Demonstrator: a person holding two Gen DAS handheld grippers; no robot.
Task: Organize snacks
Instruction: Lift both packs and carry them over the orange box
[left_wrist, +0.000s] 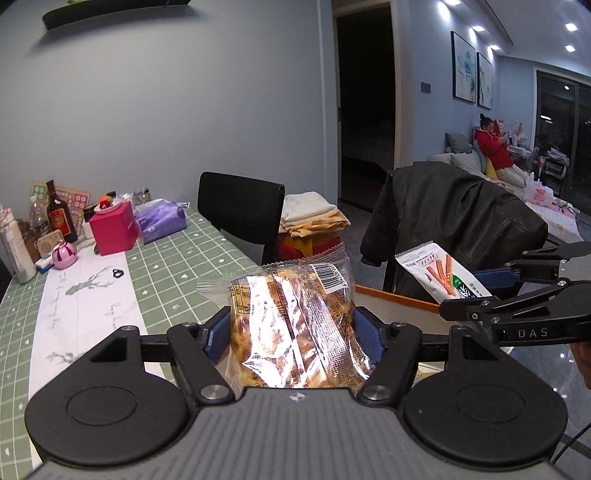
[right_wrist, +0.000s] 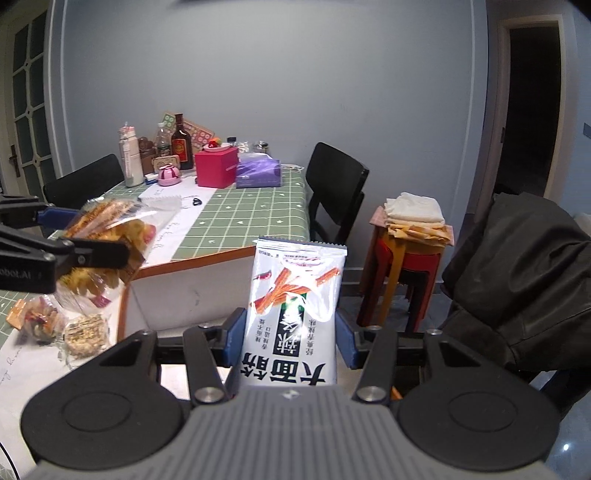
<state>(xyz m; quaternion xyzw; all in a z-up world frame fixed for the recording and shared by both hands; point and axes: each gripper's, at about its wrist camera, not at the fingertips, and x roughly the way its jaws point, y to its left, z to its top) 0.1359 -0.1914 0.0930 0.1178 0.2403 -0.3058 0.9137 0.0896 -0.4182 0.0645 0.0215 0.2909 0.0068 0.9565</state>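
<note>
Green-checked tablecloth (right_wrist: 251, 210) covers the table against the grey-blue wall, with a magenta box (right_wrist: 216, 168), a purple tissue pack (right_wrist: 258, 171) and a dark bottle (right_wrist: 181, 147) crowded at its far end. Up front, the left gripper (left_wrist: 291, 332) has its blue pads clamped on a clear bag of golden pastries (left_wrist: 291, 325), long axis running away from the camera, crimped top edge pointing out over the table's edge. Alongside, the right gripper (right_wrist: 290, 332) pinches a white spicy-stick packet (right_wrist: 295, 302), standing upright, its serrated seal on top and its printing upside down. Seen from the left wrist, that packet tilts up and leftward. Both packs hang in the air, near each other but apart. Down on the table's near corner lie two more wrapped snacks (right_wrist: 59, 325). Beyond, a red stool (right_wrist: 402, 266) carries folded cloths (right_wrist: 415, 216).
</note>
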